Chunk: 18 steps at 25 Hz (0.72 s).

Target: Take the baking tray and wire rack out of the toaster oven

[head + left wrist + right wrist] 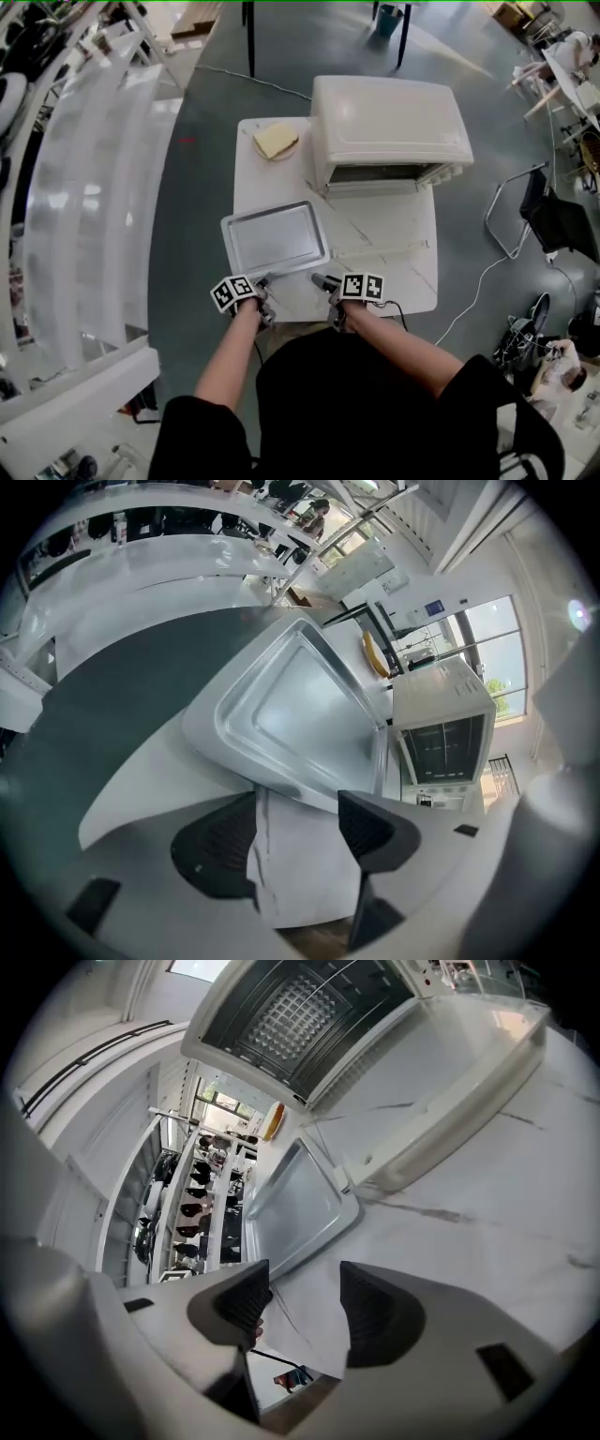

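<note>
The empty metal baking tray (275, 238) lies flat on the white table (413, 281), at its front left, outside the cream toaster oven (389, 127). The oven's glass door (380, 221) hangs open and down onto the table. Through the right gripper view the wire rack (292, 1014) shows inside the oven, behind the door (450, 1082). My left gripper (263, 278) hovers just short of the tray's near edge (281, 785), open, with only tabletop between its fingers (217, 846). My right gripper (322, 279) stands open near the tray's near right corner (323, 1232), holding nothing.
A plate with a slice of bread (276, 142) sits at the table's far left, beside the oven. A long curved white counter (84, 216) runs along the left. A black chair (555, 221) and a white cable (478, 286) are on the floor to the right.
</note>
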Each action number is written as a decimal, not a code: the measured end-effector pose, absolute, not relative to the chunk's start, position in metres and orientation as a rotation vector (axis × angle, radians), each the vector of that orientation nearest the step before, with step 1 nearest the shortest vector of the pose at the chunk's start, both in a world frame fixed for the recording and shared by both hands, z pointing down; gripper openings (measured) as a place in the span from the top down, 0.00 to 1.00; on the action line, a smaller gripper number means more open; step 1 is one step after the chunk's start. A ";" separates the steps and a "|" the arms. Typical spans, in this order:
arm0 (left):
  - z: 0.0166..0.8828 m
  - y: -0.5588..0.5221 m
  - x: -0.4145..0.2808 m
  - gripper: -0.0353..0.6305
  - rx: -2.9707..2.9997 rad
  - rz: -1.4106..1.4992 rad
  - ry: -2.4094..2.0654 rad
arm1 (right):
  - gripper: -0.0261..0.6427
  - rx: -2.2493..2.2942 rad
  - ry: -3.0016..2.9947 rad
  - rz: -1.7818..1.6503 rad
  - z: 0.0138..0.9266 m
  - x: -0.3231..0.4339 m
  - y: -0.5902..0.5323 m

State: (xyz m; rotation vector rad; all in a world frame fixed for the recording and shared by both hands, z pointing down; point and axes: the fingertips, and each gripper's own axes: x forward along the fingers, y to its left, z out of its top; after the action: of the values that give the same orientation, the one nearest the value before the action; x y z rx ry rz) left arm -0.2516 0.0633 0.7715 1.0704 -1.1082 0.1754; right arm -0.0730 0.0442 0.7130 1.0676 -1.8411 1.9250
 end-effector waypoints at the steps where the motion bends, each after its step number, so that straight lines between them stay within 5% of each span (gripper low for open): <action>1: 0.771 0.065 -0.249 0.55 1.072 0.178 -1.115 | 0.61 1.064 -1.855 1.928 0.711 -0.069 0.042; 18: 0.624 0.013 -0.152 0.55 1.420 -0.450 -1.335 | 0.61 1.267 -2.198 1.943 0.610 0.069 -0.024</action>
State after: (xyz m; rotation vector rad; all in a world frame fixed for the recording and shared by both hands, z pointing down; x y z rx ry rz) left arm -0.1524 0.0128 0.6238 1.4199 -1.3346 -0.4502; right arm 0.0689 -0.0243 0.6102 1.2665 -2.1976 1.9428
